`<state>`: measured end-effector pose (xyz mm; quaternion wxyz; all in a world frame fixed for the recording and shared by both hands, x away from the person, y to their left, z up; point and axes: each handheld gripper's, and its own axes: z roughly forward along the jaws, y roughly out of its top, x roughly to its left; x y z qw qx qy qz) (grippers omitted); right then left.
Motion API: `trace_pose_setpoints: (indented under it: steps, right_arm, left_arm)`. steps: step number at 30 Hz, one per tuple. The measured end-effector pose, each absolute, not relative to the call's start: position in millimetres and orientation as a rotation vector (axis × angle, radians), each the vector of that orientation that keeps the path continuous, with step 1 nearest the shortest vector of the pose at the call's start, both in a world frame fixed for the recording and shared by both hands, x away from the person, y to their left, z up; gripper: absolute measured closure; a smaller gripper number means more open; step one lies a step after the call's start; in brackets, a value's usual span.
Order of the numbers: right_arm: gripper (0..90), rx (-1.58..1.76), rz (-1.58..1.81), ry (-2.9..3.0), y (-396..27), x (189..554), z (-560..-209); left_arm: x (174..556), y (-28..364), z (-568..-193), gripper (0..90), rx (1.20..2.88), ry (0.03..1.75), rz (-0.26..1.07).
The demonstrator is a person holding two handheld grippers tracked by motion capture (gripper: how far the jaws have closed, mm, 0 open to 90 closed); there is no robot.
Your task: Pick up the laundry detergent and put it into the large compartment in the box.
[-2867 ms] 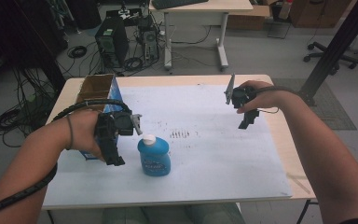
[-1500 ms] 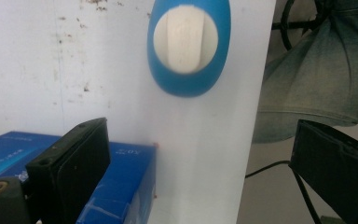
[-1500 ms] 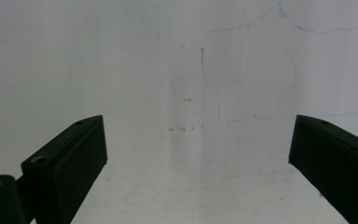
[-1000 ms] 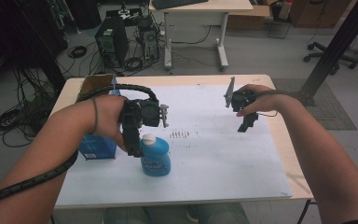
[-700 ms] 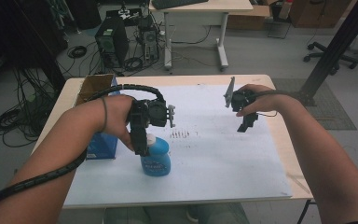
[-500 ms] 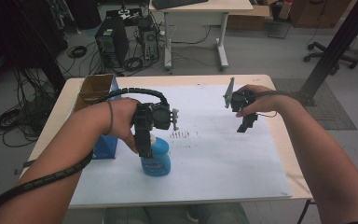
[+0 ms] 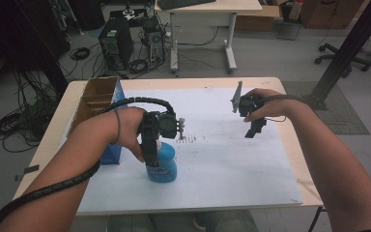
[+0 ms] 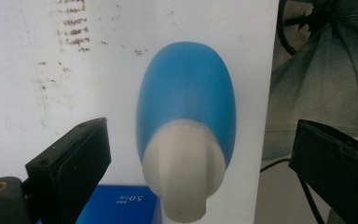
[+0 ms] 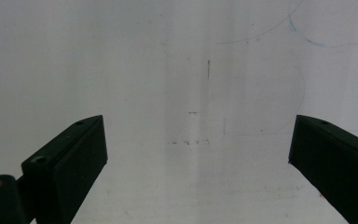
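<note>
From the high view, a squat blue plastic bottle with a white cap stands upright on the white paper sheet that covers the pale wooden worktop, toward the near left part of the sheet. The left tongs point down right over the bottle's cap, the left hand gripping the black body above it. Just left of the bottle a blue carton stands against an open brown cardboard box at the worktop's left edge. The right tongs hang above the sheet's far right part, well apart from the bottle, in the right hand.

In the left gripper view, the tongs are spread wide, one jaw on each side of the bottle, which is seen from above. Clear gaps show between the pads and the white cap, so nothing is pinched. A corner of the blue carton shows below.

In the right gripper view, the tongs are spread wide over bare, faintly marked paper.
</note>
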<state>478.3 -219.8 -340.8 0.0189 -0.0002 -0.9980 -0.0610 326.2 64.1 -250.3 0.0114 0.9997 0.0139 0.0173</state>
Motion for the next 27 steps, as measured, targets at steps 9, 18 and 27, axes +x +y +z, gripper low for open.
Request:
trace_pose_setpoints:
  steps: [9, 18, 27]
  right_arm:
    - [4.1, 0.002, -0.183, -3.096, -219.6, 477.3, -342.8]
    - [4.1, 0.009, -0.179, -3.106, -218.3, 477.5, -345.3]
    - [4.1, 0.014, -0.184, -3.099, -213.4, 477.3, -348.6]
  left_arm:
    - [327.8, 63.3, -258.1, 5.3, 3.123, 0.044, 0.049]
    - [329.5, 65.4, -266.9, 5.2, 3.125, 0.049, 0.038]
    - [329.8, 66.4, -275.7, 5.1, 3.127, 0.040, 0.047]
